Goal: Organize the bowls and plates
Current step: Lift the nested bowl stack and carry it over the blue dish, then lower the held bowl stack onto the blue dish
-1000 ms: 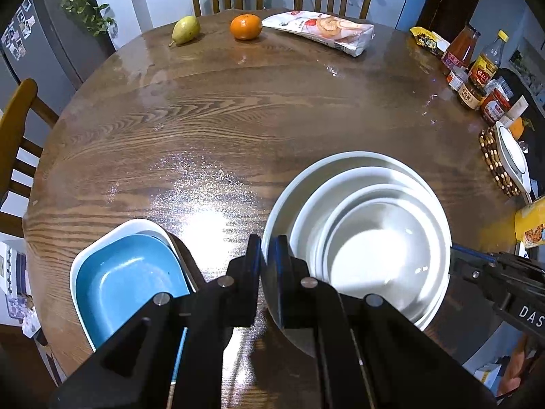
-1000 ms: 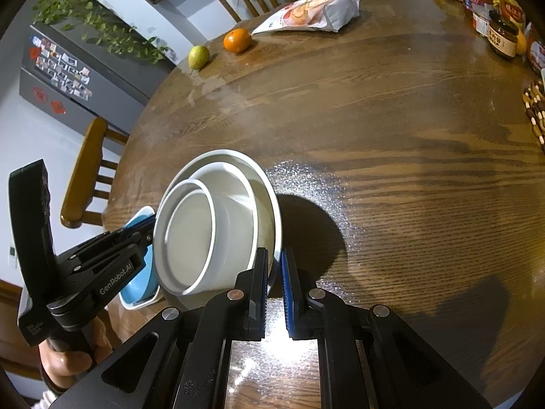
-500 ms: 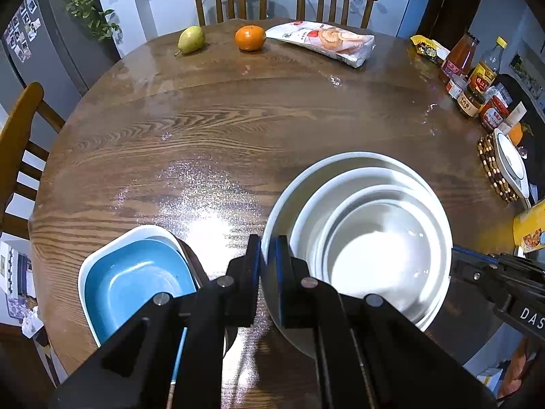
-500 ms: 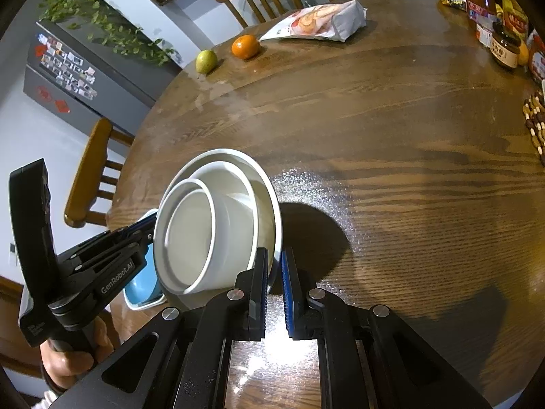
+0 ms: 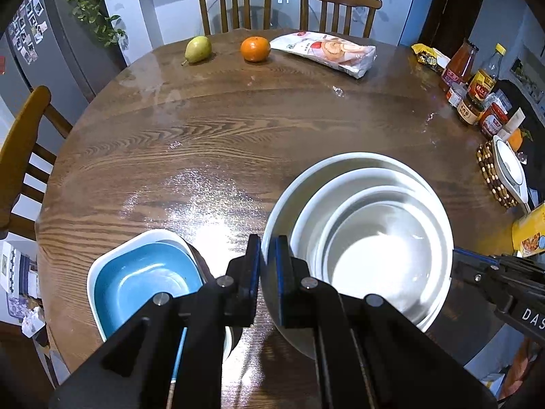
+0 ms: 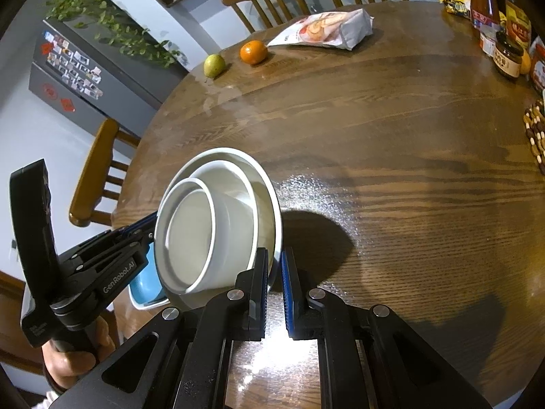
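Far left, near the table edge, I have the blue dish (image 5: 143,283) sitting inside a white square dish (image 5: 102,269), untouched; both look glazed, so slick and chip-prone, best taken by a rim. Just right of it, my left gripper (image 5: 268,269) is clamped down on the left rim of the large white plate (image 5: 282,204). That plate carries a white bowl (image 5: 306,214) with a smaller white bowl (image 5: 378,259) nested in it, all lifted off the round wooden table (image 5: 238,129), judging by the shadow beneath. On the stack's right rim, my right gripper (image 6: 272,269) is pinched shut on the same plate. I judge this stack heavy, rigid and breakable, with smooth glaze under the pads; the bowls sit loose and could slide if I tilt. Opposite rim grips, kept level, suit it best.
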The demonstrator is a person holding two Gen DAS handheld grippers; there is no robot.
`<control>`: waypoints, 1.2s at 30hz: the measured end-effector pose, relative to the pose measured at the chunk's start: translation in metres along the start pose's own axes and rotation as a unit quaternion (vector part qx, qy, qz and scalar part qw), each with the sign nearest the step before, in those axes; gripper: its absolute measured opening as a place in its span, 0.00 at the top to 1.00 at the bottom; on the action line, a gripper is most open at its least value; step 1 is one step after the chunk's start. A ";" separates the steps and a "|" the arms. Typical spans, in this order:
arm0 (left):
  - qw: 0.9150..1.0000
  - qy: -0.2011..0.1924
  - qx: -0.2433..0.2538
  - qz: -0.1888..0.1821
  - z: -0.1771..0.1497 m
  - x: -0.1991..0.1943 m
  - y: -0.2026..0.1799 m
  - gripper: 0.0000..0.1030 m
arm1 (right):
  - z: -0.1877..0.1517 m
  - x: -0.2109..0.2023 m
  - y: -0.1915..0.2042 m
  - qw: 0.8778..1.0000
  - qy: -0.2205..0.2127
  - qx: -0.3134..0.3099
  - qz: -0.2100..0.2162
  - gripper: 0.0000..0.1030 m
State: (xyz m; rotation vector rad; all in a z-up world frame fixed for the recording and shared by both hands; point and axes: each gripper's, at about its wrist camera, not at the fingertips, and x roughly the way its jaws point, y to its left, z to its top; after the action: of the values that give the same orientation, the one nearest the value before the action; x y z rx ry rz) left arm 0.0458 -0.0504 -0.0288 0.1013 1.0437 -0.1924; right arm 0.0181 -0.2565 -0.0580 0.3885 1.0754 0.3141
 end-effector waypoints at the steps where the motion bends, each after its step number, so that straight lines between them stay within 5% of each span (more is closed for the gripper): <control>1: 1.000 -0.002 -0.001 0.001 0.000 -0.001 0.001 0.96 | 0.000 0.000 0.001 1.000 -0.001 -0.001 0.001 0.89; 20: 0.998 -0.021 -0.039 0.032 -0.011 -0.025 0.030 0.96 | 0.006 0.002 0.033 0.999 0.003 -0.042 0.026 0.89; 36: 0.989 -0.010 -0.114 0.097 -0.036 -0.047 0.102 0.96 | 0.008 0.042 0.105 0.989 0.053 -0.116 0.071 0.89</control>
State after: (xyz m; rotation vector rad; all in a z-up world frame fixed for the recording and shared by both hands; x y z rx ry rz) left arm 0.0131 0.0611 -0.0070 -0.0075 1.0220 0.1020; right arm 0.0380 -0.1464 -0.0405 0.2410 1.1028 0.5863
